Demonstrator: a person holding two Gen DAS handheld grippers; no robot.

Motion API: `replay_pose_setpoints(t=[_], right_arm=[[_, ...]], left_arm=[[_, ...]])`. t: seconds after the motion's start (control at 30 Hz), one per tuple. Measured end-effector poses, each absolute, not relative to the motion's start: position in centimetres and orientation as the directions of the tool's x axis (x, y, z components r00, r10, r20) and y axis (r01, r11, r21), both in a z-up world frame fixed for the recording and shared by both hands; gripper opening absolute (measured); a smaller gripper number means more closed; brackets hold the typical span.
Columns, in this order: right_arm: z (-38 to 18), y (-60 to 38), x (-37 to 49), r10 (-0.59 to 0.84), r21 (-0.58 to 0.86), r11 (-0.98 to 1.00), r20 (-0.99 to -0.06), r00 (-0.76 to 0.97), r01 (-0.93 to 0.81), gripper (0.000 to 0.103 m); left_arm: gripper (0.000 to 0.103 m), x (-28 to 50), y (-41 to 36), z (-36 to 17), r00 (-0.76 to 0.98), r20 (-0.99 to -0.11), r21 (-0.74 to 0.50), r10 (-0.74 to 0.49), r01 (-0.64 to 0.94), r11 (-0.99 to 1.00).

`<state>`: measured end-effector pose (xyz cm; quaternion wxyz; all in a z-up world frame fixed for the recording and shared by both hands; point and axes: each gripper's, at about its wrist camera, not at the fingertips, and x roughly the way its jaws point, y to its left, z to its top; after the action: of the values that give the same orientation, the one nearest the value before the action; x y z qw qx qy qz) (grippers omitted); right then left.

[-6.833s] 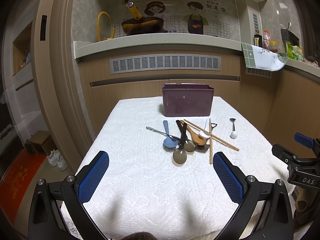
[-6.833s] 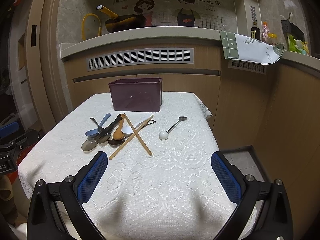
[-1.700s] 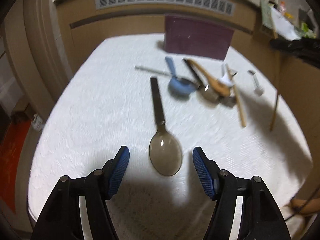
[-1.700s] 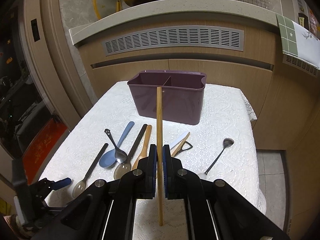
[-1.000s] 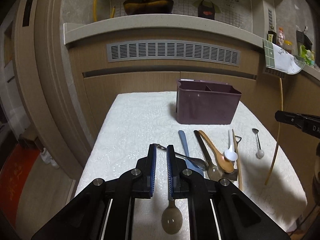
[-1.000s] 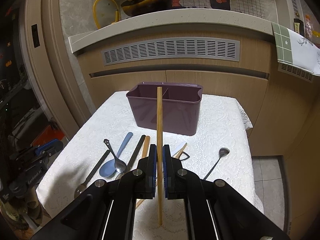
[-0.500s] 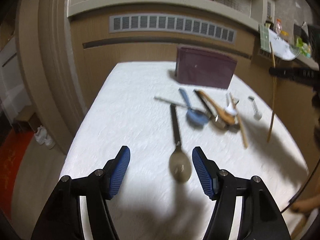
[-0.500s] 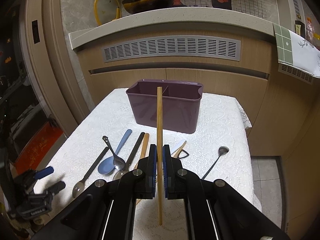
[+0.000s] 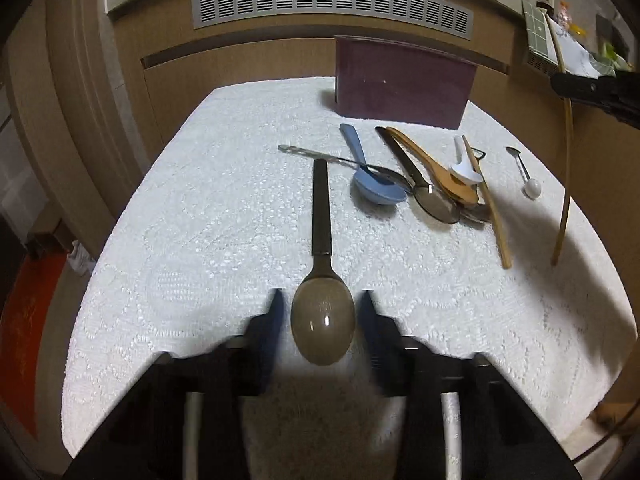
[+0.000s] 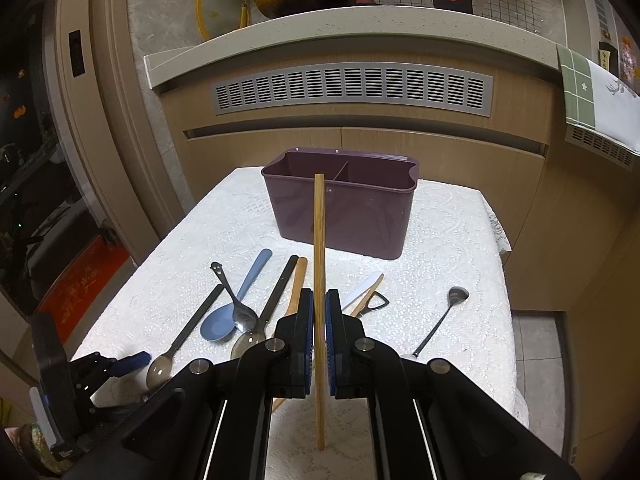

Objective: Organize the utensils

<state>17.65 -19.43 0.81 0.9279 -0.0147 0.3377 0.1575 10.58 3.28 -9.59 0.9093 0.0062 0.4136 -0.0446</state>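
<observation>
My left gripper [image 9: 320, 312] is open low over the white cloth, its fingers on either side of the bowl of a dark-handled translucent spoon [image 9: 322, 248] that lies on the cloth; it also shows in the right wrist view [image 10: 182, 334]. My right gripper [image 10: 319, 312] is shut on a bamboo chopstick [image 10: 319, 264], held upright above the table; the chopstick also shows at the right of the left wrist view [image 9: 565, 168]. The purple two-compartment utensil holder [image 10: 340, 216] stands at the back of the table [image 9: 400, 76].
On the cloth lie a blue spoon [image 9: 370, 176], a metal spoon [image 9: 344, 162], another dark spoon [image 9: 420, 180], a wooden spoon [image 9: 440, 172], a white spoon [image 9: 464, 164], a second chopstick [image 9: 490, 204] and a small white-tipped scoop [image 9: 526, 174]. Wooden cabinets stand behind.
My left gripper has dropped lower and moved forward, and its fingers have narrowed around the translucent spoon's bowl. My right gripper keeps the chopstick upright, nearly still.
</observation>
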Motion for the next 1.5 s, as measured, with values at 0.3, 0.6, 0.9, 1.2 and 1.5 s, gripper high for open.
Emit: replay_pose_setpoints(t=[0.3, 0.6, 0.9, 1.2, 1.5], right_arm=[[1.5, -19.6, 17.3, 0.288, 0.084, 0.95, -0.608, 0.74, -0.301, 0.005], [2.6, -19.6, 17.6, 0.258, 0.052, 0.958, -0.586, 0.768, -0.282, 0.005], [6.6, -20.5, 20.1, 0.292, 0.078, 0.951, -0.541, 0.789, -0.298, 0.005], [14.5, -21.3, 26.6, 0.279, 0.068, 0.959, -0.389, 0.878, -0.275, 0.005], [11.8, -20.2, 35.1, 0.213, 0.052, 0.977, -0.361, 0.908, -0.208, 0.005]], left_arm=[[0.034, 10.8, 3.2, -3.5, 0.775, -0.63, 0.027, -0.057, 0.095, 0.995], [0.034, 12.8, 3.9, 0.8, 0.844, -0.532, 0.03, -0.075, 0.107, 0.994], [0.034, 16.2, 3.4, 6.6, 0.86, -0.489, 0.046, -0.145, 0.192, 0.98], [0.034, 23.0, 1.9, 15.9, 0.785, -0.542, -0.037, -0.301, 0.335, 0.941], [0.034, 33.3, 0.4, 11.9, 0.636, -0.677, -0.145, -0.37, 0.378, 0.914]])
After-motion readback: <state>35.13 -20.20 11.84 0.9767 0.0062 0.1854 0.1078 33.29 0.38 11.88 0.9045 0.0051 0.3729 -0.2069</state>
